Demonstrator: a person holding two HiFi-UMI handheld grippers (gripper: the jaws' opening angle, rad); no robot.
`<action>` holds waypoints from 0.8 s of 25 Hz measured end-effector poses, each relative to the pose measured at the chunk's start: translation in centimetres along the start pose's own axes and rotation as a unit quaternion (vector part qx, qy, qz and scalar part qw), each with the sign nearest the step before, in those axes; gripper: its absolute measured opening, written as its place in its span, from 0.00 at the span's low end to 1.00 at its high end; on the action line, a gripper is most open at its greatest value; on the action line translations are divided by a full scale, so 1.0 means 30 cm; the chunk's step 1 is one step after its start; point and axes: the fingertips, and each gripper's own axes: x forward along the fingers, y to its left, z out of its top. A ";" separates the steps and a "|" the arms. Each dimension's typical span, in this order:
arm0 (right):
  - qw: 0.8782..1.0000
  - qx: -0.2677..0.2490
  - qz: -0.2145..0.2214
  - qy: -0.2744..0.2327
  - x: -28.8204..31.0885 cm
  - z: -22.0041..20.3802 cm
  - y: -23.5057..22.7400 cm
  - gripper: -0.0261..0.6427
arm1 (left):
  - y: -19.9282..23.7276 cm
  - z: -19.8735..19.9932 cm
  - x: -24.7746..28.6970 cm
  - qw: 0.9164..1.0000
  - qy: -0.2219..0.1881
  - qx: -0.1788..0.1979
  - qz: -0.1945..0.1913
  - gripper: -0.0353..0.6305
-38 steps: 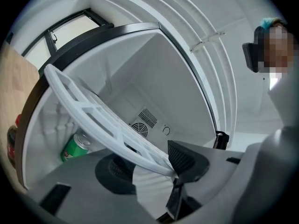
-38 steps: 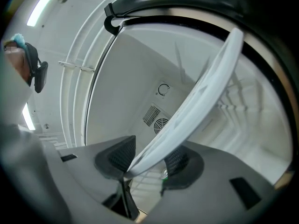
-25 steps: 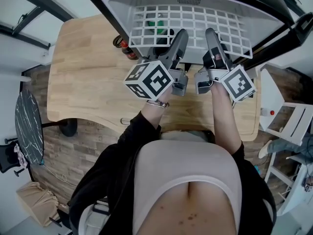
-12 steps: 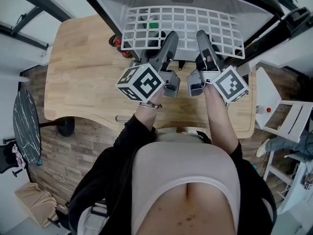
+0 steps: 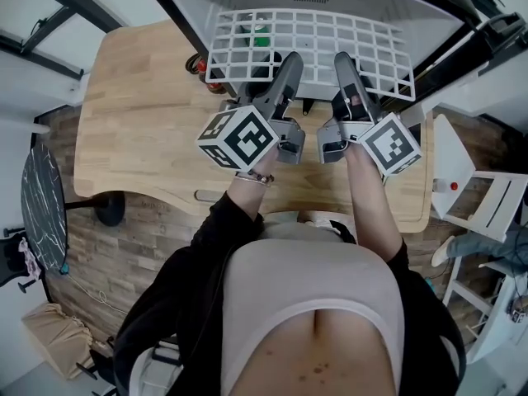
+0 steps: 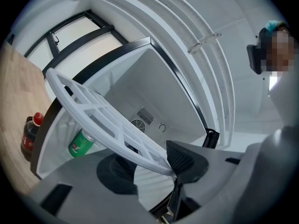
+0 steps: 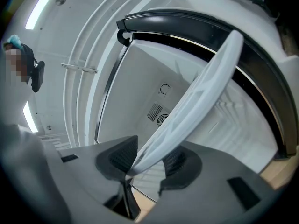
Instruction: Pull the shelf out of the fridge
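A white grid shelf [image 5: 330, 40] sticks out of the open black fridge [image 5: 169, 7], which stands on the wooden table [image 5: 140, 130]. My left gripper [image 5: 289, 61] is shut on the shelf's front edge left of centre. My right gripper [image 5: 343, 61] is shut on the same edge just to the right. In the left gripper view the shelf [image 6: 103, 115] runs up and left from between the pads of the left gripper [image 6: 154, 164]. In the right gripper view the shelf [image 7: 201, 87] rises to the right from the right gripper [image 7: 145, 164]. A green can [image 6: 81, 143] lies inside under the shelf.
A dark cola bottle [image 6: 29, 136] stands on the table by the fridge's left side. The fridge door [image 5: 495, 40] hangs open at the right. Past the table's right edge is a white stool [image 5: 487, 205]; a black round table [image 5: 45, 213] is at the left.
Both grippers stay clamped on the shelf's front edge at the same spots. Only the head view has shifted slightly.
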 end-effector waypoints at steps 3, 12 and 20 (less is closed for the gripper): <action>1.000 -0.003 0.005 0.003 -0.001 0.000 0.008 0.29 | 0.000 -0.002 -0.003 1.000 -0.001 -0.002 0.002 0.34; 1.000 -0.010 0.012 0.007 -0.016 -0.007 0.027 0.28 | -0.006 -0.005 -0.025 1.000 -0.002 -0.003 0.005 0.34; 1.000 -0.010 0.014 0.010 -0.026 -0.013 0.031 0.28 | -0.006 -0.011 -0.035 1.000 -0.001 -0.003 0.006 0.33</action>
